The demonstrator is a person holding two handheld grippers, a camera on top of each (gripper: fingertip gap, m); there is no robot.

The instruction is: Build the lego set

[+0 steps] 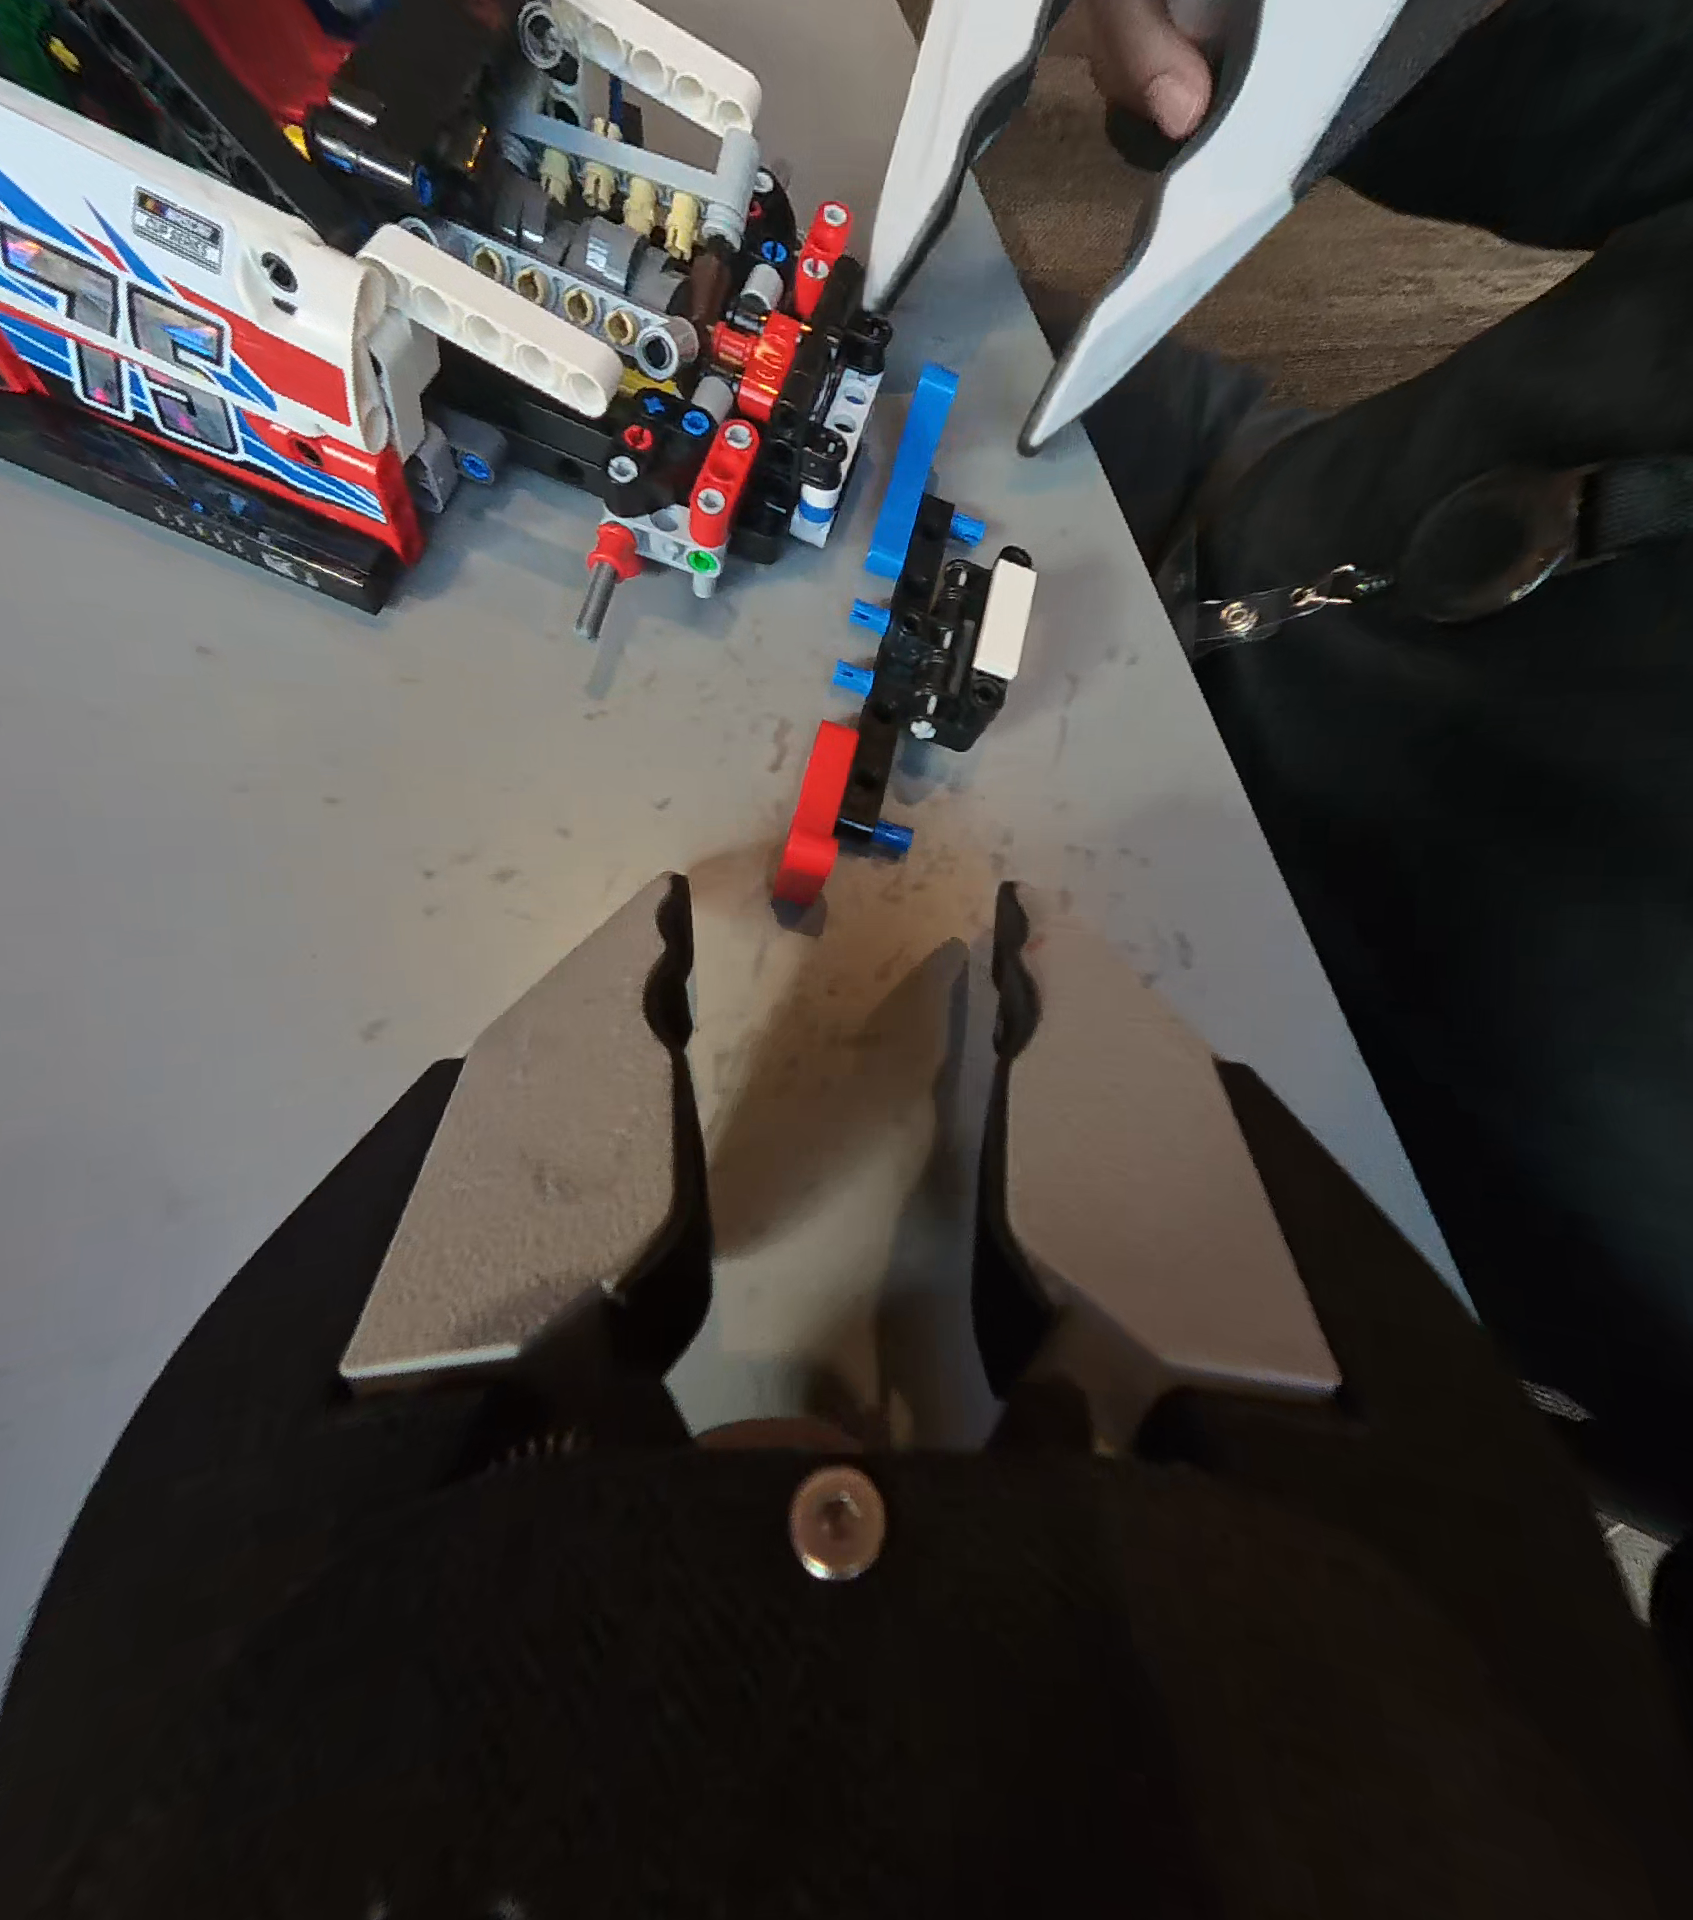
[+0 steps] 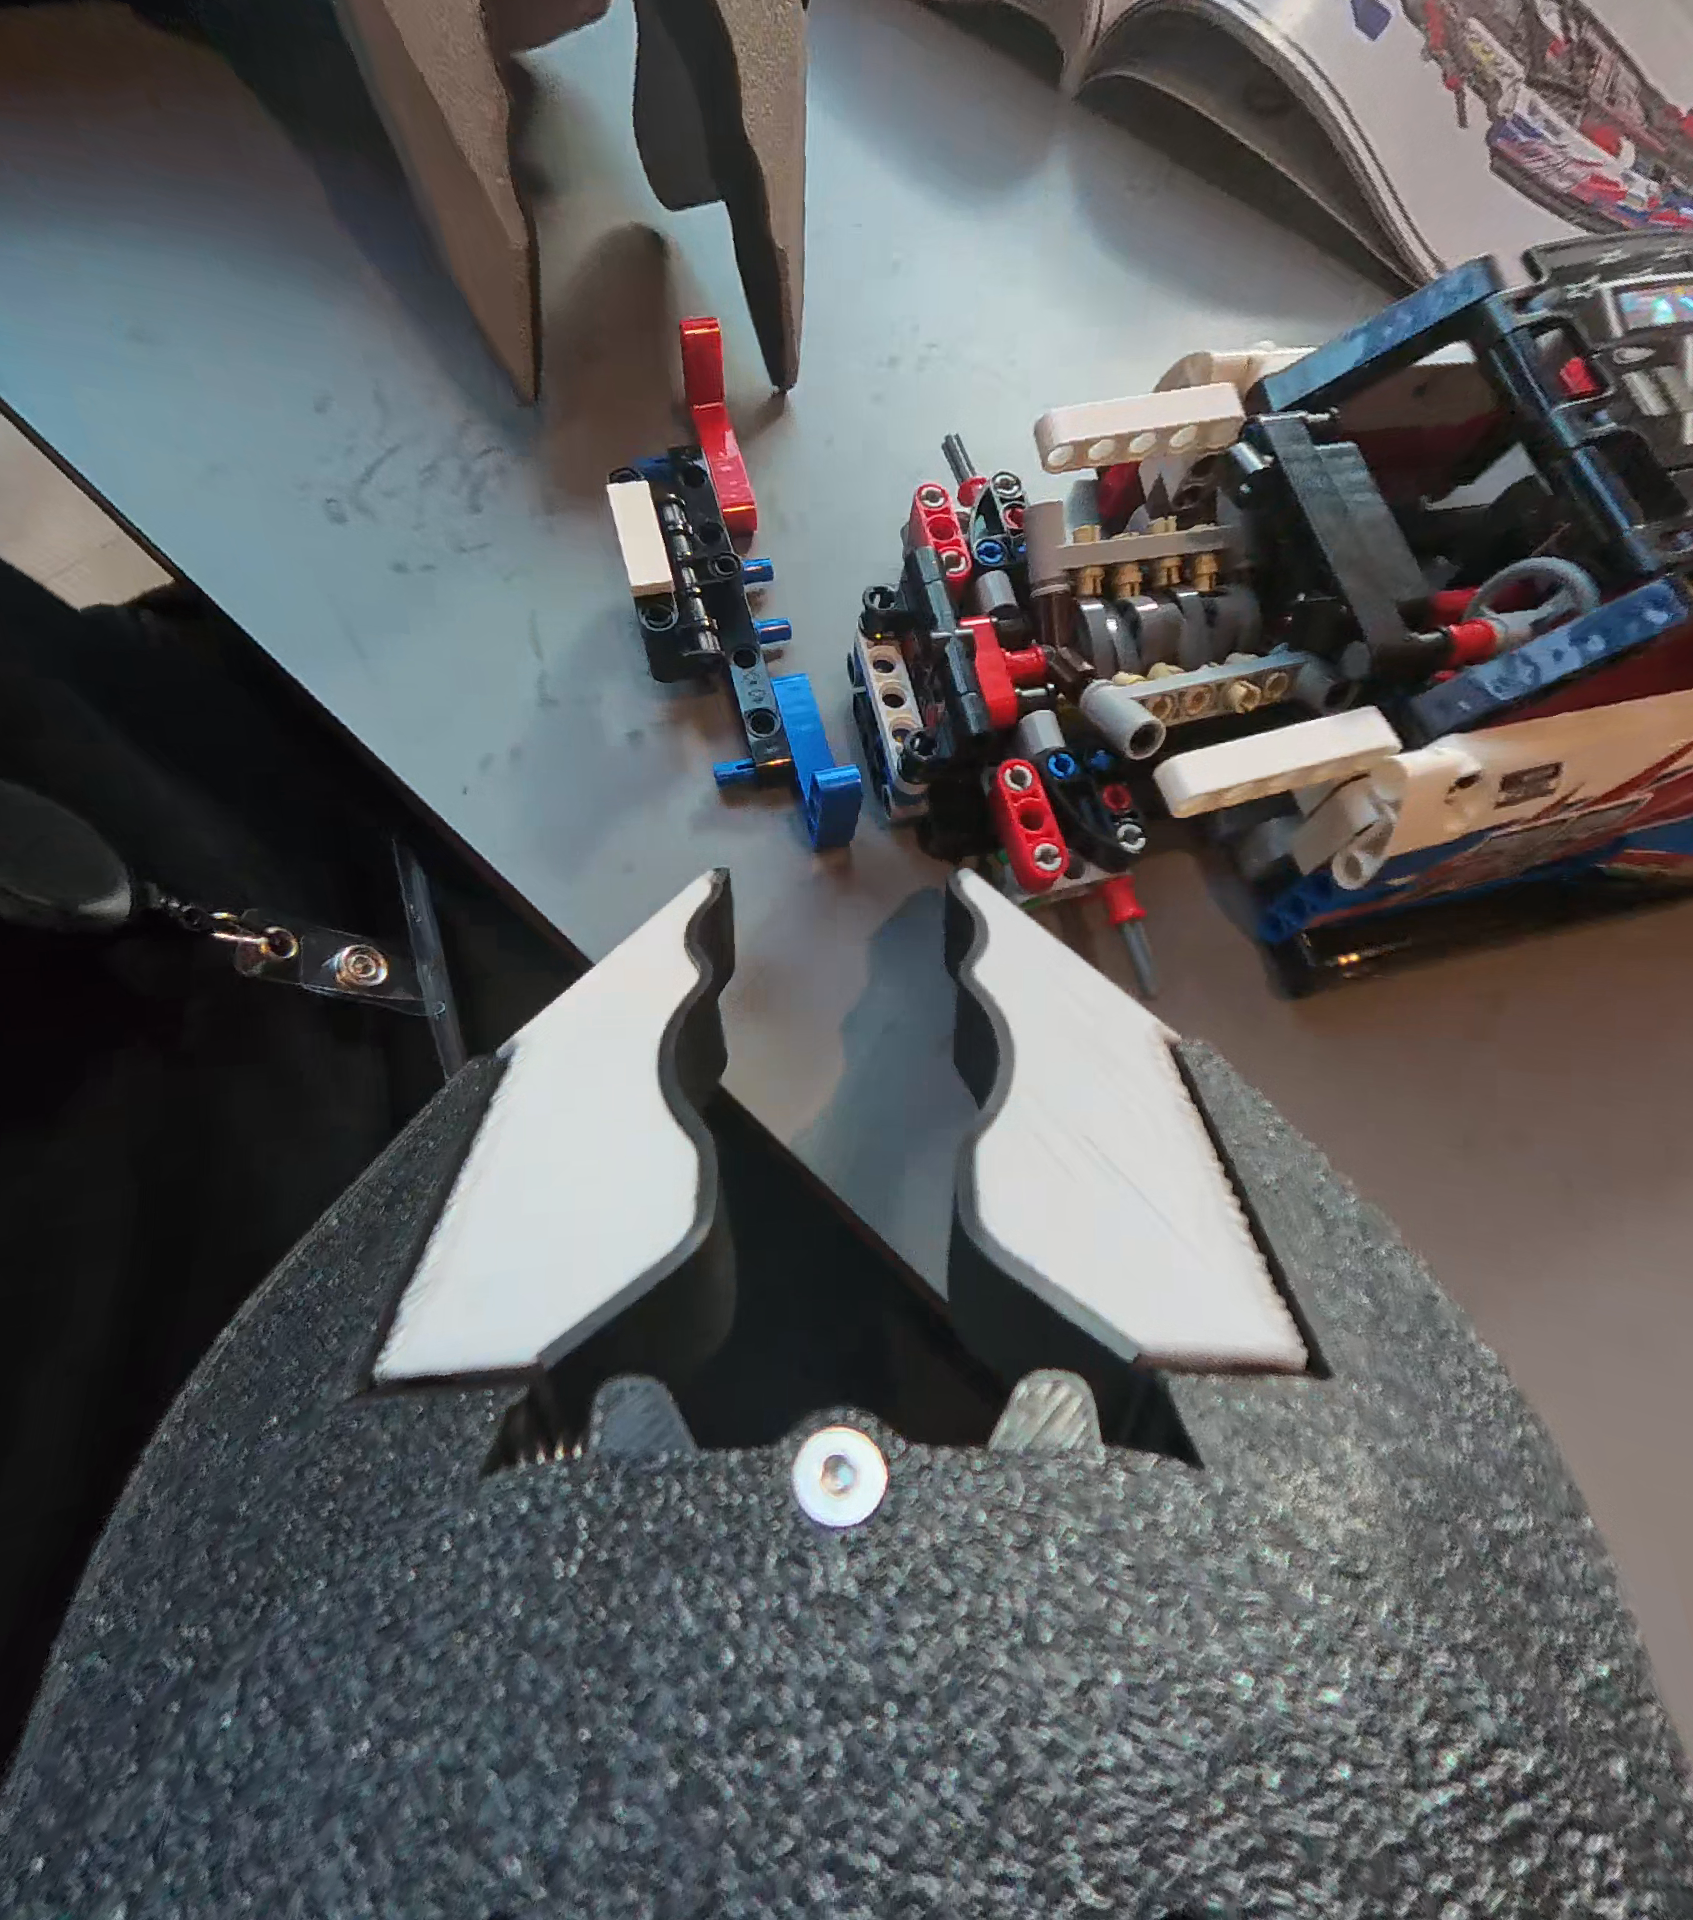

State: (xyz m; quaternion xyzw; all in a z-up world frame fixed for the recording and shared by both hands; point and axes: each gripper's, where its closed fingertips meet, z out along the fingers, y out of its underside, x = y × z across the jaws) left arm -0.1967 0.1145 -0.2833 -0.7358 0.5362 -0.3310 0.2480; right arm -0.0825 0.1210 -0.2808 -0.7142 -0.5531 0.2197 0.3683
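My left gripper (image 1: 837,914) is released and holds nothing; its grey fingers hang low over the grey table (image 1: 198,935), pointing forward. Just beyond its tips lies the small loose sub-assembly of black beams with a red end piece, a blue end piece, a white block and blue pins (image 1: 909,644), flat on the table near its right edge. I judge it light and stiff, but the pins and end pieces can pop off if squeezed sideways, so I would take it across the black middle beam, not on the thin coloured ends. Farther left stands the big white, red and blue plastic race car model (image 1: 322,343), its open front just beside the blue end. My right gripper (image 2: 837,894) is also released and empty, and it comes from the far side with white fingers tilted down toward the same piece.
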